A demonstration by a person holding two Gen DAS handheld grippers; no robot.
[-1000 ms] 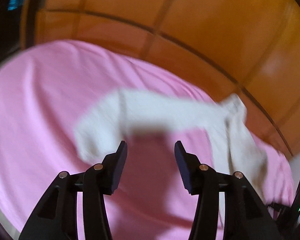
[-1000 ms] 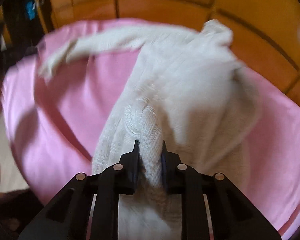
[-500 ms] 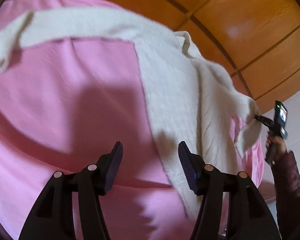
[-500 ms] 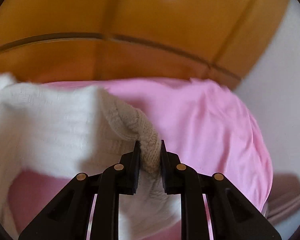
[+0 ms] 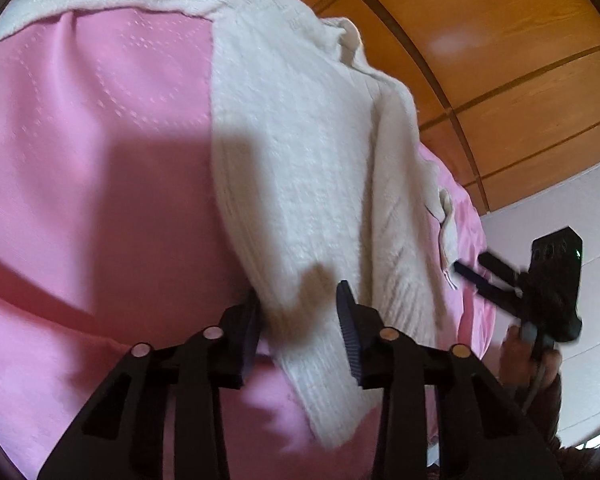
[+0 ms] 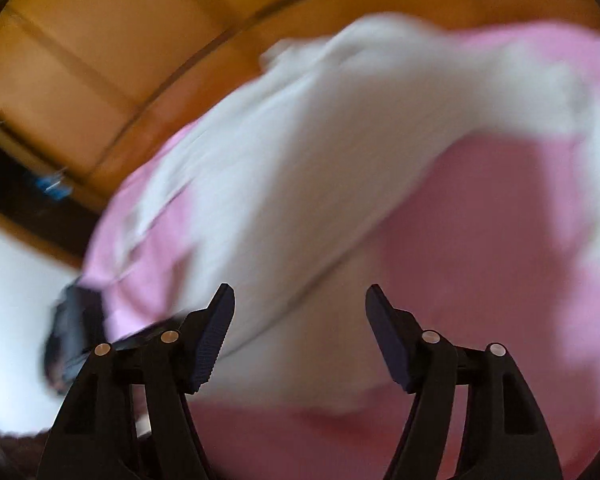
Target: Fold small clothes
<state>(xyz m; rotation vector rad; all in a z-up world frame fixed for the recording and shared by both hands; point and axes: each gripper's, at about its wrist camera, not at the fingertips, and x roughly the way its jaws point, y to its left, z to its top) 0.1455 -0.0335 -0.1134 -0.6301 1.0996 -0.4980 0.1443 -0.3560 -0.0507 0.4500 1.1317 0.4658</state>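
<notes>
Near the lens in the left wrist view, the left gripper [image 5: 300,312] is closing around the hem corner of the white knit sweater [image 5: 300,152], cloth between the jaws, one pad at its edge, the other a little apart. Plenty of bare pink bedsheet [image 5: 80,160] lies on its left. Further out on the right, a hand [image 5: 528,356] carries the right gripper [image 5: 472,268] just off the sweater's far edge, near the sheet's border. Beyond, the wooden wall [image 5: 500,60]. The right wrist view is blurred: right gripper [image 6: 300,320] opening wide, nothing pinched, sweater [image 6: 300,160] spread flat ahead on the sheet [image 6: 480,240].
</notes>
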